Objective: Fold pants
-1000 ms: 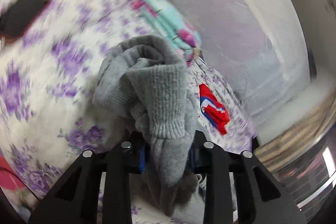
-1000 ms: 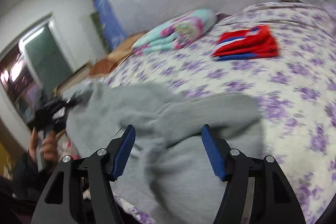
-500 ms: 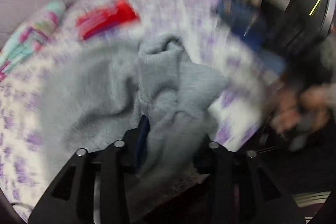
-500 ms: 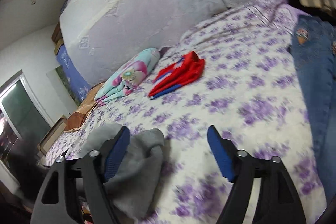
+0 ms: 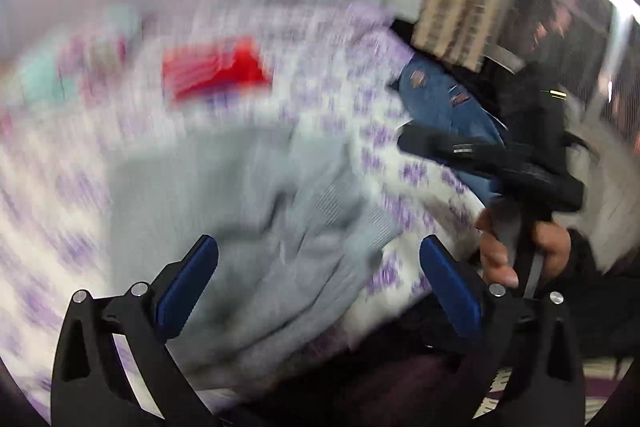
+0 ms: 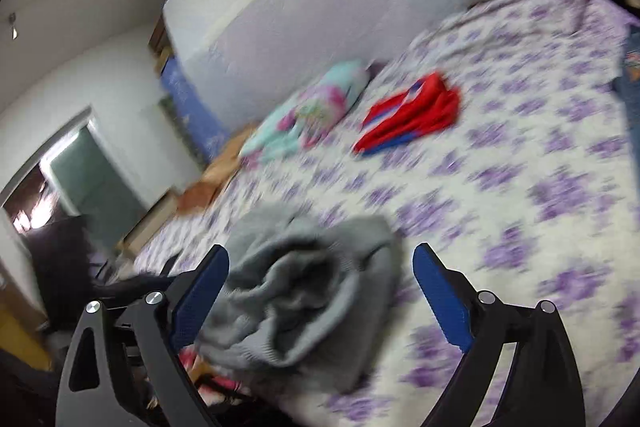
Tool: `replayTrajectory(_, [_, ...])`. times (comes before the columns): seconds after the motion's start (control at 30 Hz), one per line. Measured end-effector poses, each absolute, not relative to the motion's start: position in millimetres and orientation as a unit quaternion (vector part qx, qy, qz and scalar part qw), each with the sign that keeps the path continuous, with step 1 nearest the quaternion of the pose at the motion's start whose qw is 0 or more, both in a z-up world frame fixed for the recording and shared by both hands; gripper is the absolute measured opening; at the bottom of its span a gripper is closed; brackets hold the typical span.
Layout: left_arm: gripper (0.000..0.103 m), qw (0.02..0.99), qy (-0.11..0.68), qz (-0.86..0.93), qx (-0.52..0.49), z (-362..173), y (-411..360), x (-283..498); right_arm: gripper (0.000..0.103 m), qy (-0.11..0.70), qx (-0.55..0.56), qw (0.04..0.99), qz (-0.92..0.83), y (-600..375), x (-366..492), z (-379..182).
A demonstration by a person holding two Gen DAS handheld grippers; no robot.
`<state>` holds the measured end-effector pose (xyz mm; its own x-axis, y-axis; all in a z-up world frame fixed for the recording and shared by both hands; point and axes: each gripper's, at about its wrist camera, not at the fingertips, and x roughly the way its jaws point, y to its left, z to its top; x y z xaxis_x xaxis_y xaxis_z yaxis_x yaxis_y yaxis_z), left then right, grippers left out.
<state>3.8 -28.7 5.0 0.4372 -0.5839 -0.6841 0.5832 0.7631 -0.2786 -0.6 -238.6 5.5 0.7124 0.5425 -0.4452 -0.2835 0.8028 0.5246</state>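
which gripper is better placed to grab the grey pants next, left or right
Probably the left. The left gripper, jaws opening, has the grey pants filling the gap between its fingers. The right gripper, jaws also opening, frames only the bunched end at the bedspread edge.

the pants (image 6: 304, 291) lie bunched on the bedspread (image 6: 520, 163) at the bed's near edge, at six o'clock in the right wrist view, between the spread fingers of the right gripper (image 6: 320, 291). a folded garment (image 6: 412, 115) lies further back at one o'clock, with a pillow (image 6: 308, 111) just beside it at eleven. jeans (image 6: 630, 87) lie at the bed's edge at three o'clock. in the left wrist view the pants (image 5: 280, 219) sit ahead of the left gripper (image 5: 320, 291), a hand (image 5: 516, 247) at four o'clock.
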Motion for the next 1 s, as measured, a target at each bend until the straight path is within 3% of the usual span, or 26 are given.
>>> replayTrajectory(0.1, [0.098, 0.825, 0.450, -0.341, -0.025, -44.2, -28.1, 31.2, 0.093, 0.396, 0.148, 0.884, 0.198, -206.6, 23.2, -20.5])
replayTrajectory(0.17, [0.098, 0.828, 0.438, -0.349, -0.028, -37.8, -28.4, 25.4, 0.093, 0.440, 0.161, 0.864, 0.184, -206.5, 33.4, -37.9])
replayTrajectory(0.4, [0.098, 0.848, 0.387, -0.350, -0.093, 15.1, 50.9, 9.3, 0.100, 0.417, 0.255, 0.836, 0.250, -244.8, 24.3, -20.8])
replayTrajectory(0.6, [0.098, 0.799, 0.447, -0.325, -0.236, -50.0, 120.2, 52.8, 0.100, 0.489, 0.300, 0.760, 0.304, -222.6, 42.8, -59.6])
replayTrajectory(0.83, [0.099, 0.757, 0.459, -0.372, -0.278, -78.6, 82.1, 83.9, 0.100, 0.485, 0.333, 0.726, 0.357, -197.5, 75.0, -70.9])
replayTrajectory(0.93, [0.096, 0.763, 0.442, -0.381, -0.278, -61.3, 78.3, 75.9, 0.073, 0.469, 0.343, 0.726, 0.368, -198.8, 73.0, -65.5])
replayTrajectory(1.0, [0.092, 0.767, 0.427, -0.389, -0.281, -51.3, 83.8, 65.8, 0.066, 0.448, 0.335, 0.737, 0.380, -202.7, 61.4, -53.2])
